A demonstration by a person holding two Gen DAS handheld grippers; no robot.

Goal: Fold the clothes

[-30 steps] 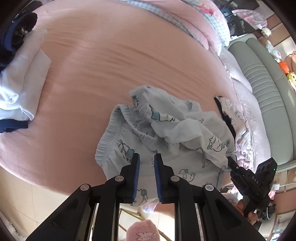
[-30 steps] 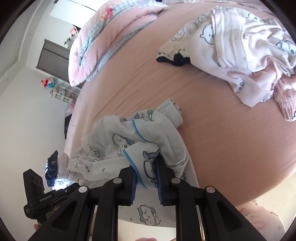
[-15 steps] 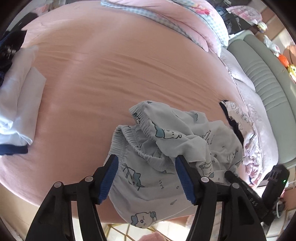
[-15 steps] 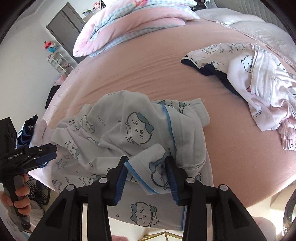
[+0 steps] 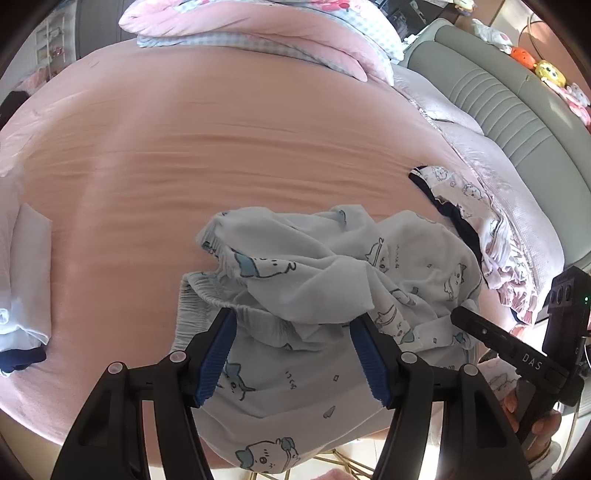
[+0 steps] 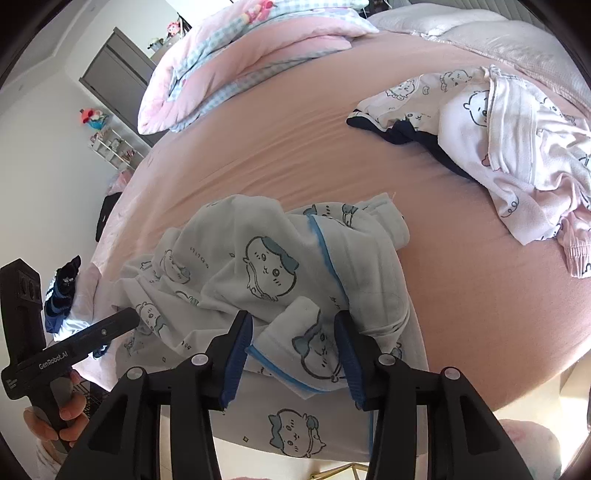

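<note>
Pale blue cartoon-print garment (image 5: pixel 317 295) lies crumpled at the near edge of the bed (image 5: pixel 229 155), part of it hanging over the edge. Left claw (image 5: pixel 291 354) spread wide, nothing gripped, blue pads either side of the elastic waistband area, fabric bunched between them. Right claw (image 6: pixel 293 354) also spread wide, not gripping; a folded corner with blue trim sits between its fingers. In the left wrist view the right claw shows as a black tool at far right, tip against the garment's right edge. Pink-and-white printed clothes (image 6: pixel 509 144) with a dark navy piece sit well apart from the blue garment, toward the right side of the bed. Folded white clothes (image 5: pixel 26 280) lie at the left edge. Pink quilt (image 5: pixel 258 26) heaped at the far end, grey-green headboard (image 5: pixel 517 122) beside it.
</note>
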